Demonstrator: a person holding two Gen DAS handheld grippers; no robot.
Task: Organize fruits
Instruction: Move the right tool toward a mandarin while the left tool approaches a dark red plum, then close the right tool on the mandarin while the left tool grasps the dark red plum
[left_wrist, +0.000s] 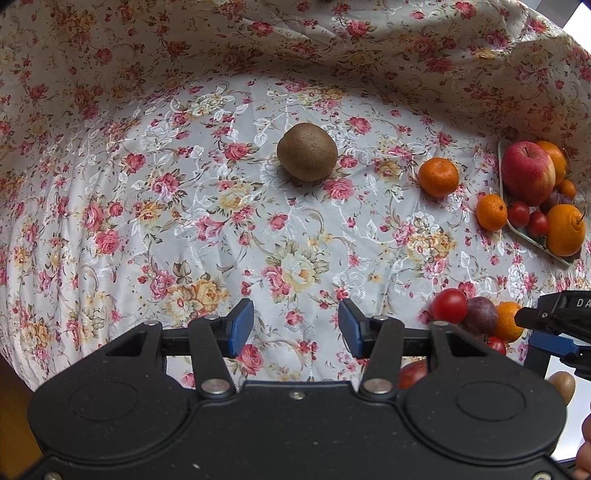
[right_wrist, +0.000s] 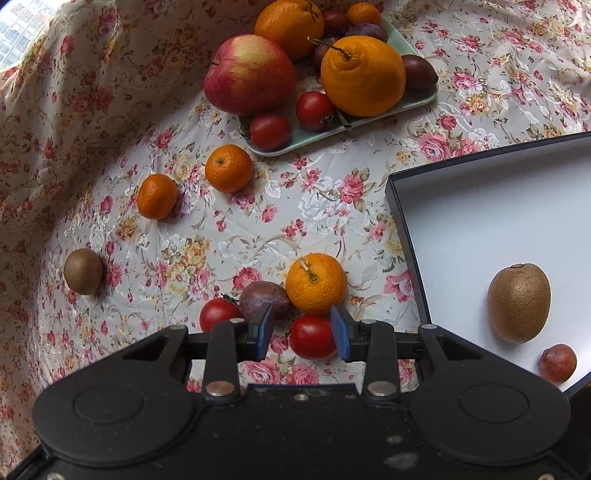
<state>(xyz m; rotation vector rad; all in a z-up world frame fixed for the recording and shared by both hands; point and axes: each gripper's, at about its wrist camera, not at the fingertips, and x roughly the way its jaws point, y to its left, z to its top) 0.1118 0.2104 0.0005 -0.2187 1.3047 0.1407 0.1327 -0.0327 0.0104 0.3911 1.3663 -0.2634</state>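
- Hovering over the flowered cloth (left_wrist: 207, 229) on the table, the left tool (left_wrist: 296, 330) points down with its blue pads apart and nothing between them.
- Ahead of it a lone kiwi (left_wrist: 307, 151) lies on the cloth, well apart from the other fruit.
- Right tool (right_wrist: 303, 334): pads apart on either side of a cherry tomato (right_wrist: 312, 341), with gaps showing on both sides (it is straddled, not squeezed).
- Just beyond lie a plum (right_wrist: 260, 299), a second tomato (right_wrist: 218, 314) and a mandarin (right_wrist: 316, 283), bunched together.
- To the right, a dark-rimmed box (right_wrist: 402, 218) with a white floor holds a kiwi (right_wrist: 519, 303) and a small plum (right_wrist: 557, 363).
- Farther off, two mandarins (right_wrist: 229, 168) sit loose on the cloth.
- A pale green tray (right_wrist: 295, 146) carries an apple (right_wrist: 249, 74), large oranges, tomatoes and plums.
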